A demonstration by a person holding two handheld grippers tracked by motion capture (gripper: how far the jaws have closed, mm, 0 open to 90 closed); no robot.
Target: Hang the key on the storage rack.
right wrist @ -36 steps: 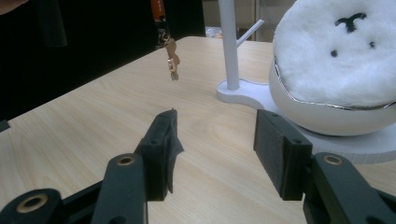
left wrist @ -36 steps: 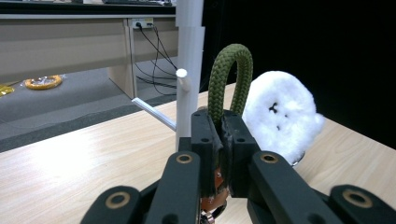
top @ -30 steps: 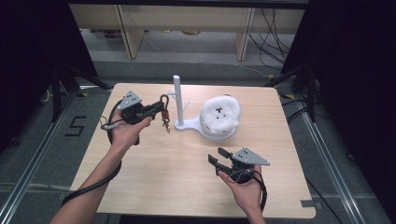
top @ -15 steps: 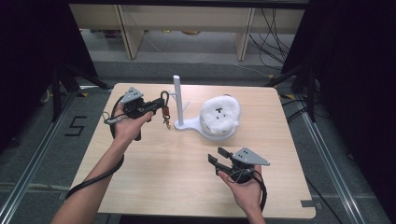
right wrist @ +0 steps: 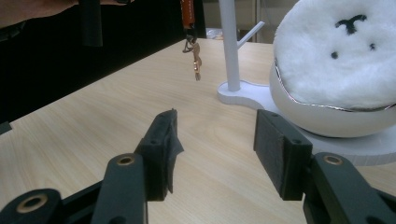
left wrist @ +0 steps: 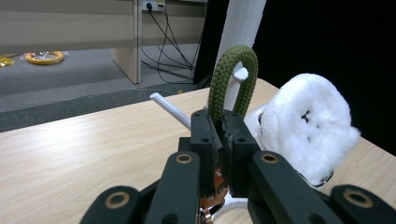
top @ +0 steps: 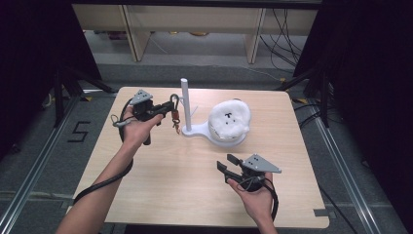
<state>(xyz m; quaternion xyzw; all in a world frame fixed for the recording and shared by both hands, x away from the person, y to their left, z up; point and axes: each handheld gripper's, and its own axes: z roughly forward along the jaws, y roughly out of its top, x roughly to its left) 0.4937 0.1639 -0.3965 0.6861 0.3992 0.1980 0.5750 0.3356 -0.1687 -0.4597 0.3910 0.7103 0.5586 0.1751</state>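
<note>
One keychain point(top: 175, 115) clamped by left gripper point(top: 168, 108), right gripper point(top: 228, 165) released, one stand point(top: 186, 107).

in the left gripper view the left gripper point(left wrist: 219, 135) hides the lower part of the green cord loop point(left wrist: 232, 74) between its closed jaws, and the orange strap point(left wrist: 212, 184) beneath is mostly covered. the stand's post point(left wrist: 243, 28) behind the loop runs off the top edge.

The left gripper point(top: 168, 108) is hovering at the far left, its jaws clamping tight. The right gripper point(top: 225, 166) is resting near right, jaws standing apart, pointing left.
</note>
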